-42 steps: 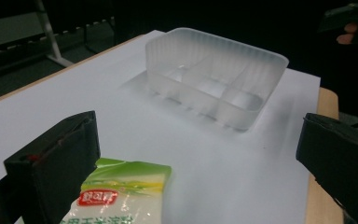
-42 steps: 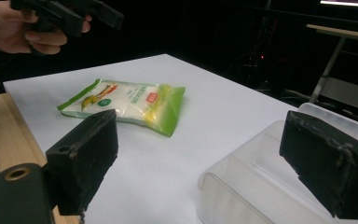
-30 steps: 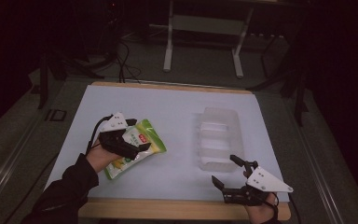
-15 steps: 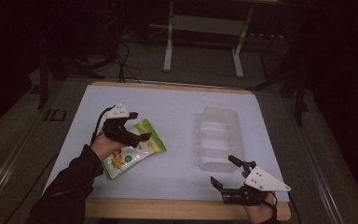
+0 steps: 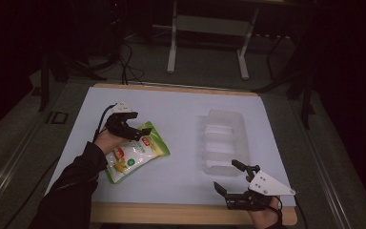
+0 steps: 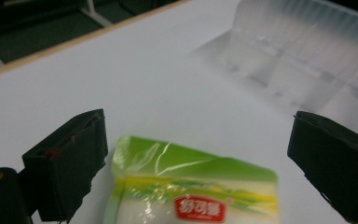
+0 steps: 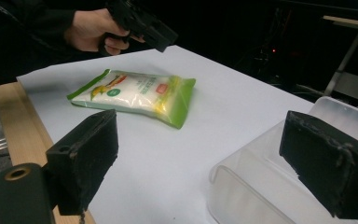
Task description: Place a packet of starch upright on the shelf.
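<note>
Dim room, dark floor, white metal stand [image 5: 208, 28] behind, cables [image 5: 124, 62] trailing

So the snack bag [image 5: 134, 153] lies flat on the left half of the bench [image 5: 181, 114], and the plastic bin [image 5: 224, 140] sits well apart on the right half. The left gripper [image 5: 124, 125] is at the bag's far-left end. The right gripper [image 5: 240, 183] is at the near edge, just in front of the bin.

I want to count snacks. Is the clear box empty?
Empty, it seems: through the clear box only its ribbed bottom shows. The snack bag lies outside on the table.
</note>
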